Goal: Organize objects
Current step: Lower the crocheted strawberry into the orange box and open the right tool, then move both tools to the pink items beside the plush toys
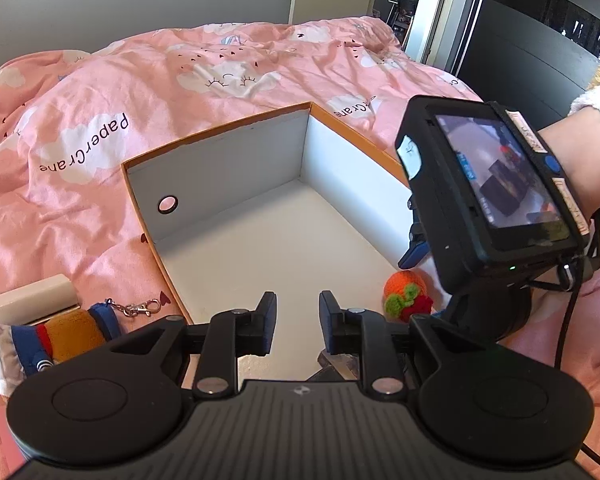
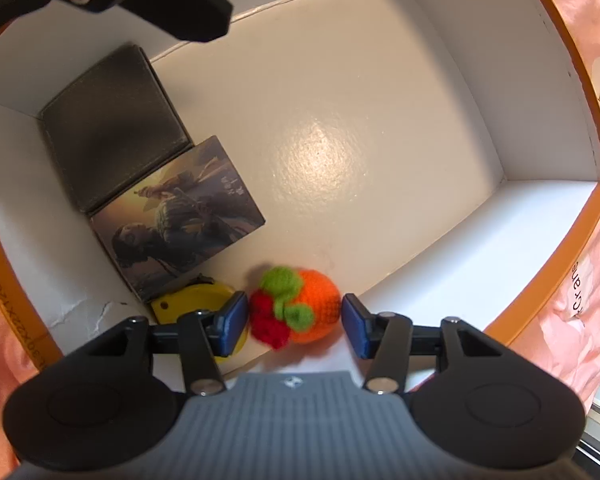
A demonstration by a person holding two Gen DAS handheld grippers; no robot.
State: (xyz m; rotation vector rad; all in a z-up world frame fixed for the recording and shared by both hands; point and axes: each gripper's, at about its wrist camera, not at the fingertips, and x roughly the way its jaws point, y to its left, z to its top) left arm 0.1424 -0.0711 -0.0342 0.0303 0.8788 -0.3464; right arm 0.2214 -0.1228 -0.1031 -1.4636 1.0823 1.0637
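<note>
Inside the orange box [image 2: 572, 80] on the pink bed [image 1: 180, 80]: a dark wallet [image 2: 112, 124], a picture card [image 2: 180, 216], a yellow tag [image 2: 192, 300] and a knitted orange toy [image 2: 300, 308]. Right gripper [image 2: 294, 320] jaws open around the toy, not squeezing. Left gripper [image 1: 298, 324] jaws a little open, holding nothing.

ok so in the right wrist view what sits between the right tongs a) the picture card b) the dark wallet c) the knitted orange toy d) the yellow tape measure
c: the knitted orange toy lies on the box floor between the right tongs, whose pads stand just clear of it on both sides.
</note>
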